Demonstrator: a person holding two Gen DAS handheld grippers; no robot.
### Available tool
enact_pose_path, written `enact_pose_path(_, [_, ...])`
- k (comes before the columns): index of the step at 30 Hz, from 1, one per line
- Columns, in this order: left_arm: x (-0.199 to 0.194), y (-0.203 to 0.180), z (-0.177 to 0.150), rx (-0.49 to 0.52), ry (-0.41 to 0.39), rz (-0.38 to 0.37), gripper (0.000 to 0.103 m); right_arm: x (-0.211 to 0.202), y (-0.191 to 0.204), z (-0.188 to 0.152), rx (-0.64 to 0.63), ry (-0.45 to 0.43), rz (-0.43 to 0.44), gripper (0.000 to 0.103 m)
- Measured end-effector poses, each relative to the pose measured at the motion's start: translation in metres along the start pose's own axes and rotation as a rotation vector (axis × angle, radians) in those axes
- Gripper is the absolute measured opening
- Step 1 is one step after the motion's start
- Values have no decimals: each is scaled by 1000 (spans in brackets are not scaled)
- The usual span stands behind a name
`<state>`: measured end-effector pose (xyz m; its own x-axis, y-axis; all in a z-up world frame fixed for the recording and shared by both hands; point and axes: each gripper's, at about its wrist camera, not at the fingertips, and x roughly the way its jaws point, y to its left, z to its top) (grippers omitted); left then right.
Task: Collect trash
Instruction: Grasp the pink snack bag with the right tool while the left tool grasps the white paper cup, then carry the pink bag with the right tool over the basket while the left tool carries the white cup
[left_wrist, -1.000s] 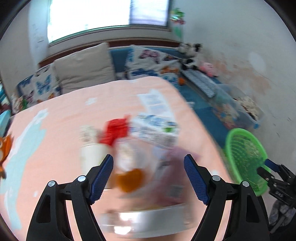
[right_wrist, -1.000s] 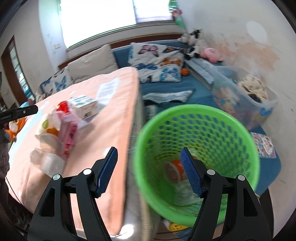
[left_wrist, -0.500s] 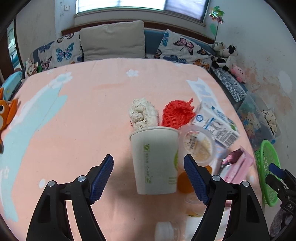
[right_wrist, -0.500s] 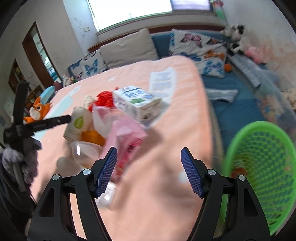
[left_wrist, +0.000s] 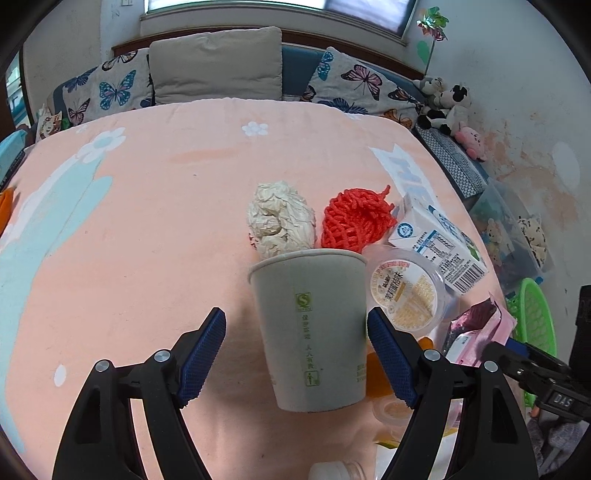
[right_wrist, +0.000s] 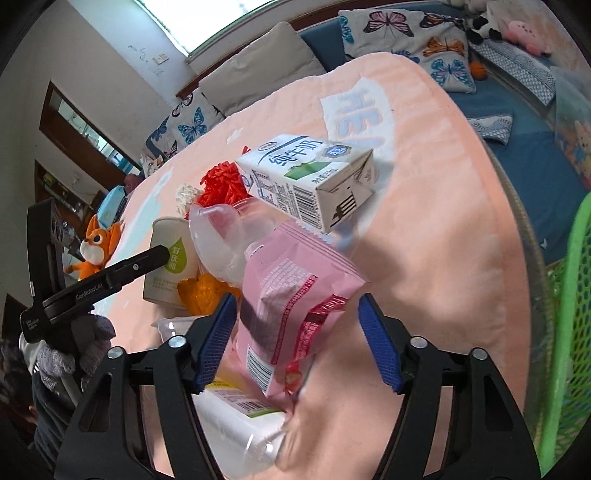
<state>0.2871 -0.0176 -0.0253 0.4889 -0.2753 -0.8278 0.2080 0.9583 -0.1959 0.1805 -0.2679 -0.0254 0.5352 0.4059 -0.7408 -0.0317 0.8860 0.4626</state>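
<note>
On the peach blanket lies a heap of trash: 1 paper cup, 1 crumpled paper ball, 1 red mesh net, 1 milk carton, 1 pink wrapper, 1 sealed clear pudding cup and 1 clear plastic bottle.

The left gripper is spread wide around the paper cup; its right pad sits at the cup's side, its left pad stands clear, nothing clamped.

The right gripper is closing, the pink wrapper between its 2 pads, neither pressing yet.

1 green basket stands beside the bed.
</note>
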Motion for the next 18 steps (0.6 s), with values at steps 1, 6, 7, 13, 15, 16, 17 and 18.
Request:
enact_pose_path(1, [1,0,0,-3,3,-7,76,1,2,0,-4,1,3,58])
enact_pose_path(6, [8,-3,2,-19,20,-29,76,-4,3,2,-28,-21,-6,50])
enact_pose_path(7, [11,-5,3,-14,24,-26,76,-6,4,3,-35,-29,-9,49])
enact_pose_path(13, [22,-11,6,-19,40,-28,75,-29,9,4,-93,-105,-57,48])
enact_pose_path(15, [24,-10,7,-23,42,-26,69,-37,9,4,-107,-130,-77,48])
enact_pose_path(16, [25,-9,6,-27,46,-30,64,-41,8,4,-111,-144,-85,48])
enact_pose_path(17, [26,-8,6,-33,49,-32,64,-44,7,4,-111,-151,-89,48])
enact_pose_path(18, [26,-6,6,-39,47,-38,64,-49,5,4,-109,-162,-93,48])
